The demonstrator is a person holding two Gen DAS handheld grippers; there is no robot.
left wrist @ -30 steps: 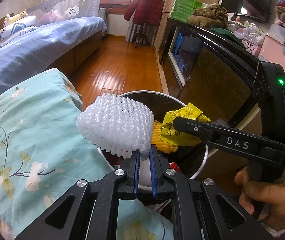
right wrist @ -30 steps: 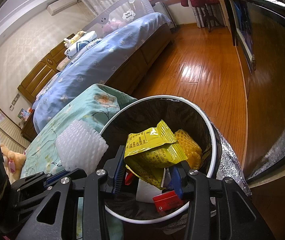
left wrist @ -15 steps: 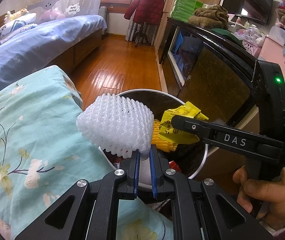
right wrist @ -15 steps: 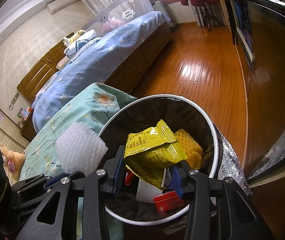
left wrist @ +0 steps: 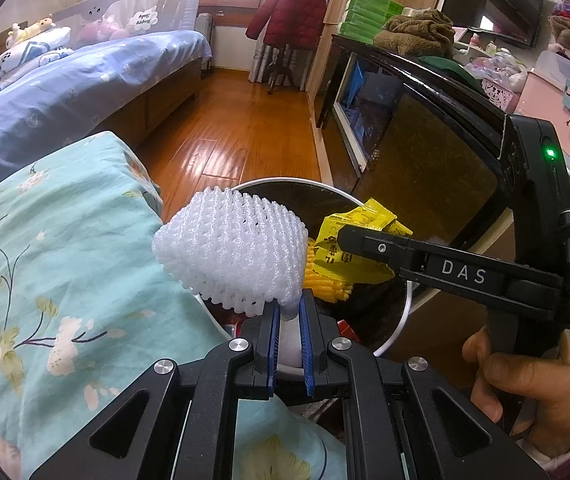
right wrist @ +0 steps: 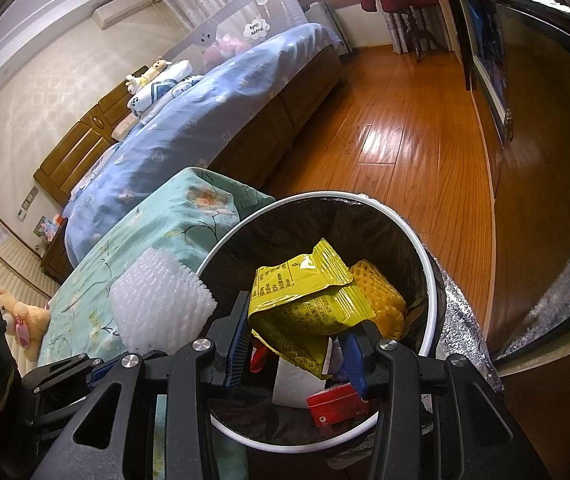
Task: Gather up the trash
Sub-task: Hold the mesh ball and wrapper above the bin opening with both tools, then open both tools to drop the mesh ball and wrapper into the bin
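Note:
My left gripper (left wrist: 289,308) is shut on the lower edge of a white foam net (left wrist: 233,252), held up at the near rim of the round trash bin (left wrist: 406,304). In the right wrist view that net (right wrist: 157,300) sits just left of the bin's rim (right wrist: 425,256). My right gripper (right wrist: 305,312) is shut on a crumpled yellow snack wrapper (right wrist: 305,292) over the bin's mouth. From the left wrist, the right gripper (left wrist: 365,244) reaches in from the right with the wrapper (left wrist: 361,220) behind its finger. Inside the bin lie a yellow foam net (right wrist: 377,292), a red packet (right wrist: 337,400) and white paper (right wrist: 293,384).
A surface under a teal floral cloth (left wrist: 45,260) stands against the bin's left side. A bed with blue covers (left wrist: 65,80) lies beyond it. A dark glossy cabinet (left wrist: 425,152) runs along the right. Bare wooden floor (left wrist: 237,132) stretches ahead. A person's hand (left wrist: 525,384) grips the right handle.

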